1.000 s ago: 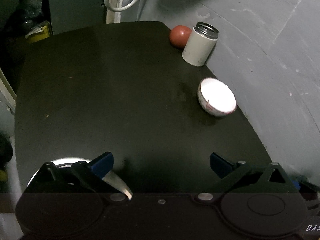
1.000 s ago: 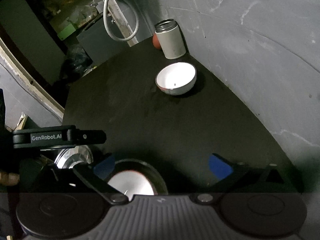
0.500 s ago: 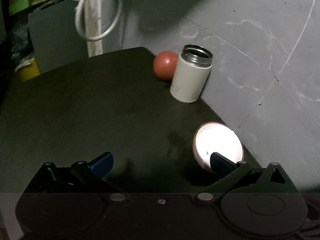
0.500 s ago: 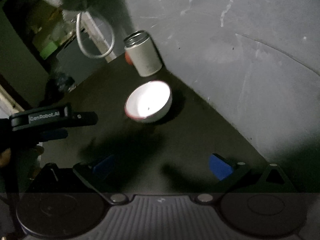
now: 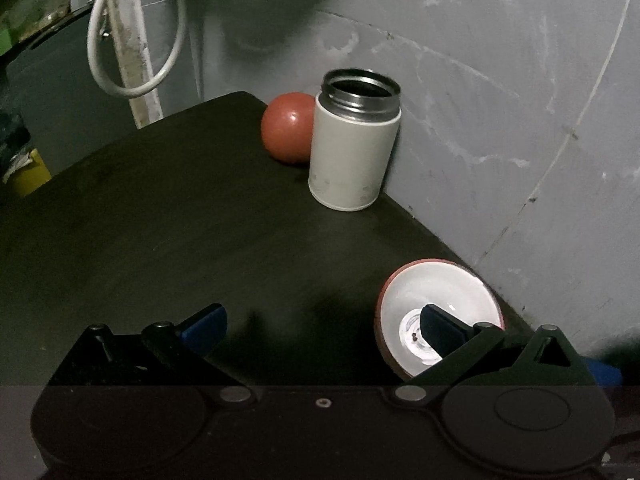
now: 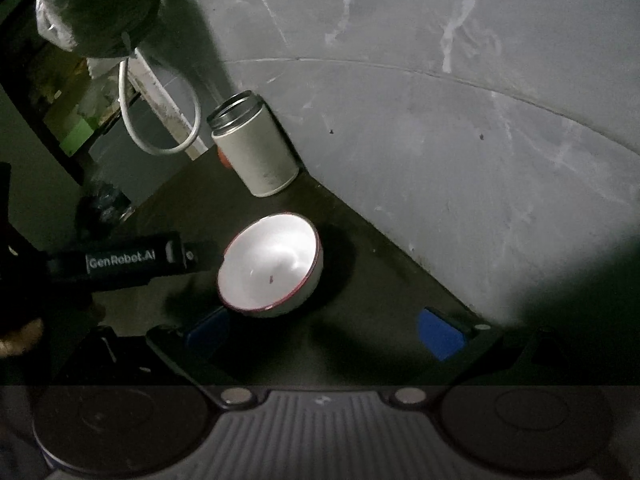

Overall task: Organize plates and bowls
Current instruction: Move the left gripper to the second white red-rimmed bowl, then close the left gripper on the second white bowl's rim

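Left wrist view gives you the grey wall (image 5: 500, 120) filling the right side, scuffed and scored with pale lines, and below it the dark tabletop (image 5: 180, 240) running up to meet it. A white cable loop (image 5: 136, 40) hangs beyond the far edge of the tabletop. Next in size is the white canister (image 5: 352, 148), upright and open at its metal mouth, standing near the wall with the red ball (image 5: 286, 128) just behind and to its left, partly covered by it. Nearer to you sits the bowl (image 5: 432, 292), white inside with a red rim, close to the wall at the right edge of the tabletop. Your left gripper (image 5: 320, 328) has its fingers spread wide; the right-hand one reaches over the bowl's rim and shows against the white interior, while the other stands well to the left over bare tabletop, so nothing is gripped. From the right wrist view the same bowl (image 6: 272, 264) rests upright between the canister (image 6: 256, 152) and your right gripper (image 6: 324, 332), whose fingers are also wide apart and empty, the bowl lying just ahead of the left-hand one. The left gripper's black body (image 6: 132, 260) comes in from the left, its tip at the bowl's near-left rim.
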### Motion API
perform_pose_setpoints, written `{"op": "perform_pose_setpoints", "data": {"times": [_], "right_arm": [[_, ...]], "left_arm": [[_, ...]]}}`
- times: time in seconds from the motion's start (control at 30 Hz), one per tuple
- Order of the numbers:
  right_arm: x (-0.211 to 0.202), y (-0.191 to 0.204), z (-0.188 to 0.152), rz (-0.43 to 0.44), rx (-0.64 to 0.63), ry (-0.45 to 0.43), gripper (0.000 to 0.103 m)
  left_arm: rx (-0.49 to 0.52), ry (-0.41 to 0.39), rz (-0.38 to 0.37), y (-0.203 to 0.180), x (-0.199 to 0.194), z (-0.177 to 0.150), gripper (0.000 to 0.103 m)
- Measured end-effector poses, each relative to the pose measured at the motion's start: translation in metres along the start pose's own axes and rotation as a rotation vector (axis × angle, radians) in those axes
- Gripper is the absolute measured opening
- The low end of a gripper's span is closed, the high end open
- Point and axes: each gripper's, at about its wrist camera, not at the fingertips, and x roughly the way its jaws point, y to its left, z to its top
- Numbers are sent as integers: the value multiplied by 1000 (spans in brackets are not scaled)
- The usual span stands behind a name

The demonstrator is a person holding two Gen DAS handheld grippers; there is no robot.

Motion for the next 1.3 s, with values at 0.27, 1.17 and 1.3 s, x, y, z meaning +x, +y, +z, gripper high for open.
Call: {"op": "perform_pose_setpoints", "data": {"times": [0.27, 1.17, 1.3], "right_arm": [[12, 3, 2, -23, -32, -29, 101], [35, 4, 15, 0, 5, 5, 46], [37, 5, 16, 2, 3, 14, 45]], "left_arm": [[17, 43, 16, -2, 9, 5, 102], [36, 74, -71, -8, 16, 2, 45], [33, 70, -85, -11, 15, 3, 38]]}}
